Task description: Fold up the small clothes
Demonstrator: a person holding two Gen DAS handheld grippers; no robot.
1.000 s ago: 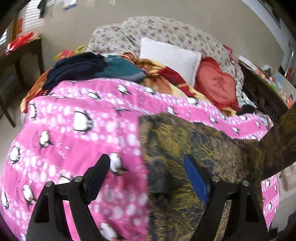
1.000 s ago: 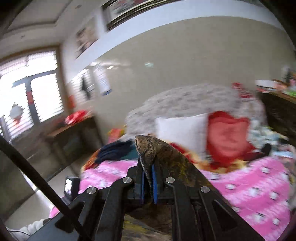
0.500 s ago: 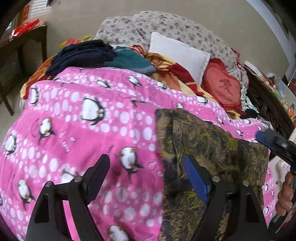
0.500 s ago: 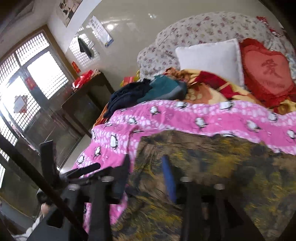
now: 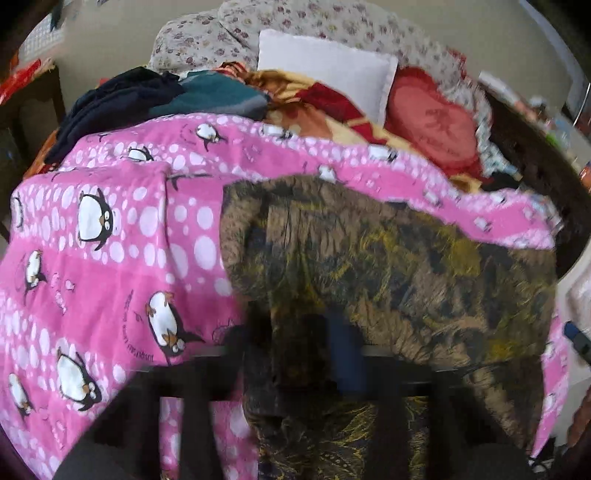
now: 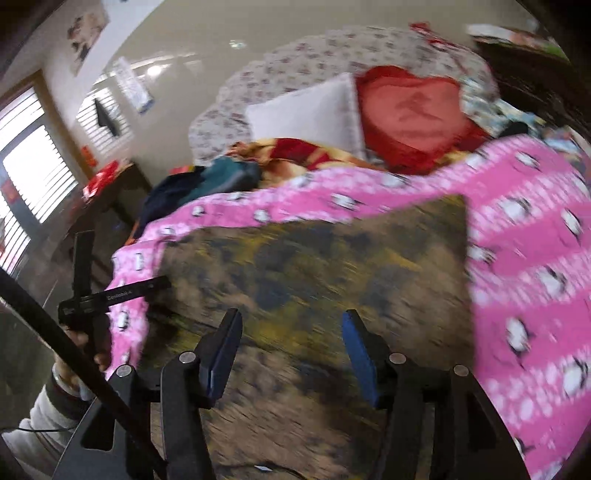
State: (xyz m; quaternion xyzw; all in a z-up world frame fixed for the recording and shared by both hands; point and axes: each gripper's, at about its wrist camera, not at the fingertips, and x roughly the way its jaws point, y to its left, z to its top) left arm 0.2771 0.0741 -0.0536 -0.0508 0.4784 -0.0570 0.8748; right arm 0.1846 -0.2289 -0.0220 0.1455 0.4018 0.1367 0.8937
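A brown-and-yellow patterned garment (image 5: 388,266) (image 6: 314,273) lies spread on the pink penguin blanket (image 5: 110,258) (image 6: 535,229) that covers the bed, toward the blanket's near edge and reaching its right-hand side in the left wrist view. The right claw (image 6: 291,350) hangs over the cloth's near part with its blue-padded fingers (image 6: 354,347) spread wide, nothing between them. The left claw (image 5: 295,354) is badly blurred at the garment's near left corner; I cannot tell whether it is spread or pinching cloth. Further up the bed sit a dark blue and teal clothes heap (image 5: 155,96) (image 6: 207,181), a white pillow (image 5: 325,70) (image 6: 306,110) and a red heart cushion (image 5: 432,125) (image 6: 410,110), touching side by side against the floral headboard (image 5: 295,26).
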